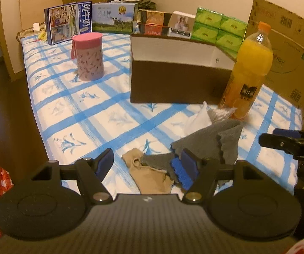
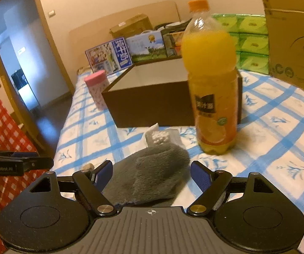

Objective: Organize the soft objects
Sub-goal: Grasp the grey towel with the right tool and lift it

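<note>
Between the open fingers of the left gripper [image 1: 146,165] lies a thin beige sock [image 1: 149,176], limp and wrinkled, its long axis running away from the gripper and a little to the right. Just beyond it, partly over it, is a grey fleecy cloth [image 1: 215,146]. The right gripper [image 2: 152,174] is also open and holds nothing; the same fluffy cloth [image 2: 152,173] sits between its pads. Further ahead stands the brown box [image 1: 173,82], probably the destination.

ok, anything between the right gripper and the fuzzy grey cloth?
Nothing visible. The right gripper is open with the fuzzy grey cloth directly ahead between its fingers; the tall orange juice bottle stands beyond, off to the right.
</note>
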The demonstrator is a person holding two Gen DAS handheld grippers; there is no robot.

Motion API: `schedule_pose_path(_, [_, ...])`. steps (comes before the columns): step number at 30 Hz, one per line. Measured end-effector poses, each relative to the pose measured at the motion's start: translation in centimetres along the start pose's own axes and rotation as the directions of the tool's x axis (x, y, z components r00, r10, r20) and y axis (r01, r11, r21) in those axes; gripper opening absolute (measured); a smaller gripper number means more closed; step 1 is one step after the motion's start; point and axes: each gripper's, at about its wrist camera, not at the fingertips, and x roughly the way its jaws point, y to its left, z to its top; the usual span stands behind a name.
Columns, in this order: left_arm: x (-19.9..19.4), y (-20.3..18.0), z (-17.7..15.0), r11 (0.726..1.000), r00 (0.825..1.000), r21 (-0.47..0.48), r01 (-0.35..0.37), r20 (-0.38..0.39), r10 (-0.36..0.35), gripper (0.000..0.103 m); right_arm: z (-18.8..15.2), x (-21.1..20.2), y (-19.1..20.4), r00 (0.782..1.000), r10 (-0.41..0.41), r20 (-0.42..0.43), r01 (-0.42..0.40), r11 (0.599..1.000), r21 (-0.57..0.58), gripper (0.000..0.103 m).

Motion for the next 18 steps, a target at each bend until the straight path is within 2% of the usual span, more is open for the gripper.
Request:
schedule_pose_path(10, [2.5, 0.2, -1.5, 1.0, 0.998, 0.001, -0.006, -0.067, 0.006, 0.068, -0.7, 3.7, 0.9, 0.997, -0.04, -0.063, 0.038, 0.999, -0.029, 0.081])
schedule_pose_path(18, [3.9, 0.6, -2.2, 1.0, 0.995, -0.017, -0.023, -0.099, 0.021, 0.068, -0.7, 6.6, 1.4, 0.993, -0.098, -0.072, 0.095, 0.994, -0.047, 0.081])
